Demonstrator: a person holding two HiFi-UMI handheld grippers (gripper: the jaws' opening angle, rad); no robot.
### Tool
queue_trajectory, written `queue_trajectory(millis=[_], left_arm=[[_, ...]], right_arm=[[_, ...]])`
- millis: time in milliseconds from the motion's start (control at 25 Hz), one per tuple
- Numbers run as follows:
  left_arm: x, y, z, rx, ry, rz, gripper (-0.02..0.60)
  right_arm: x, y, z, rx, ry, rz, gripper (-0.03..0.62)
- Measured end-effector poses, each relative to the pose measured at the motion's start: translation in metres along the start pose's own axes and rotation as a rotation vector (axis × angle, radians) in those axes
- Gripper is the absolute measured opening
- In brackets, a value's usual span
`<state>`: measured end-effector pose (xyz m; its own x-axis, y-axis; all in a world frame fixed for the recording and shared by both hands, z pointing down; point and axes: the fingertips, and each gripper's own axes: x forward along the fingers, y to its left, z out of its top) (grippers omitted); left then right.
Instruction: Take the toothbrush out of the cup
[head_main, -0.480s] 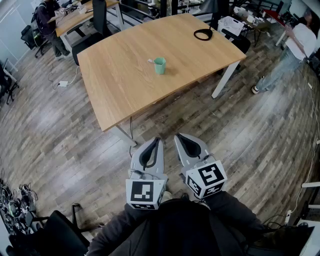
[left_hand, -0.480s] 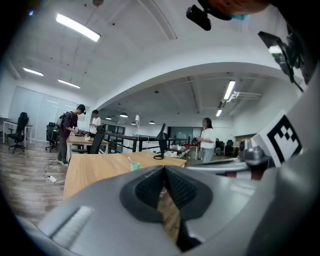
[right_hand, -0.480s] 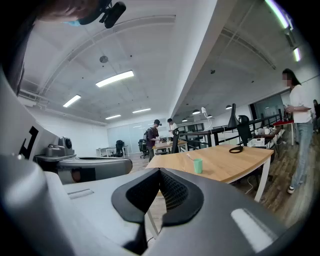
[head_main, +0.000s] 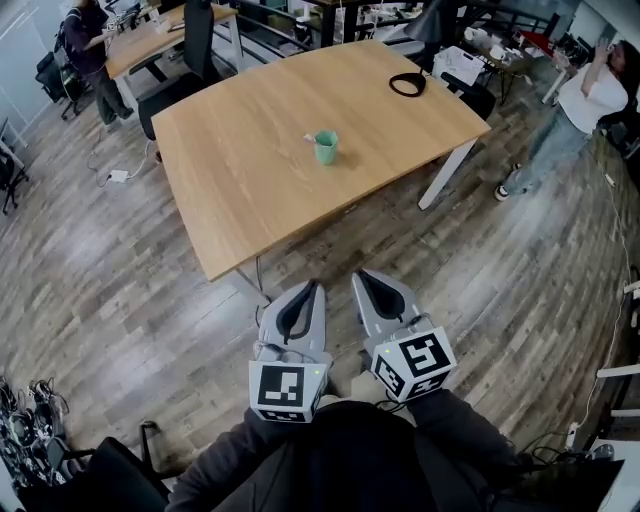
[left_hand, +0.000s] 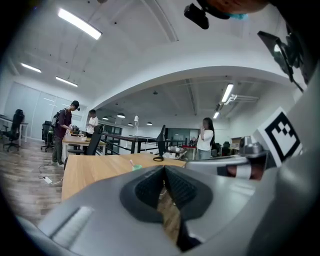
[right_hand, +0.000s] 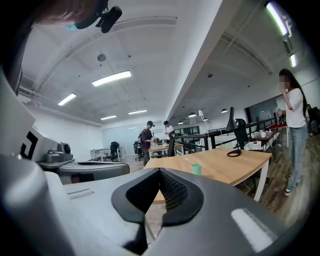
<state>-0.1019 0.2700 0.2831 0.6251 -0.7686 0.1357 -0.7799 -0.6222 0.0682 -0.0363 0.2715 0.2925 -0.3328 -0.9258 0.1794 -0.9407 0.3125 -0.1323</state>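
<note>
Seen from the head view, which looks steeply down, two grey handheld grippers sit side by side at the lower centre, above a plank floor (head_main: 130, 280). Each has a marker cube at its rear. The left gripper (head_main: 313, 288) has its jaws closed together with nothing between them. The right gripper (head_main: 363, 277) is likewise closed and empty. Their tips point up the frame toward a large wooden table (head_main: 240, 190) that fills the upper centre.

The table's nearest corner sits at centre-left, up and left of the left gripper's tip. From that corner one edge climbs to the upper left and a longer one climbs to the right. Bare floor lies between the long edge and the gripper tips.

The green cup (head_main: 326, 149) stands upright near the middle of the tabletop. It is well apart from both grippers and from every table edge, with open wood all around it. The toothbrush (head_main: 310, 139) is in the cup, its pale end leaning out toward the upper left.

A black ring-shaped item (head_main: 407, 84) lies near the table's far right corner, well apart from the cup. A white table leg (head_main: 446, 172) slants down under the right side. Wide floor opens at the left and right of the frame.

A person (head_main: 580, 105) stands at the upper right, beyond the table. Another person (head_main: 85, 45) stands at a second desk (head_main: 160, 35) in the upper left, with a black office chair (head_main: 197, 35) near it. A power strip (head_main: 118, 176) lies on the floor left of the table. Tangled cables (head_main: 30, 420) and a dark chair (head_main: 105, 470) fill the lower left corner.
</note>
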Motion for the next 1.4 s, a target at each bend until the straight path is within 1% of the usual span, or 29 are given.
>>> queue_trajectory(millis=[240, 680, 800, 1200, 1400], left_arm=[[0.017, 0.001, -0.004, 0.012, 0.034, -0.017, 0.008], [0.082, 0.01, 0.007, 0.047, 0.07, 0.004, 0.008], [0.1, 0.009, 0.013, 0.062, 0.074, 0.009, 0.008], [0.154, 0.003, 0.024, 0.101, 0.092, 0.058, 0.008], [0.176, -0.007, 0.027, 0.102, 0.096, 0.088, 0.008]], right_arm=[[0.009, -0.011, -0.009, 0.028, 0.02, -0.009, 0.002], [0.053, -0.064, 0.011, 0.06, -0.014, 0.009, 0.002], [0.065, -0.078, 0.018, 0.069, -0.022, 0.023, 0.002], [0.093, -0.125, 0.031, 0.094, -0.043, 0.084, 0.002], [0.1, -0.147, 0.038, 0.1, -0.058, 0.123, 0.002]])
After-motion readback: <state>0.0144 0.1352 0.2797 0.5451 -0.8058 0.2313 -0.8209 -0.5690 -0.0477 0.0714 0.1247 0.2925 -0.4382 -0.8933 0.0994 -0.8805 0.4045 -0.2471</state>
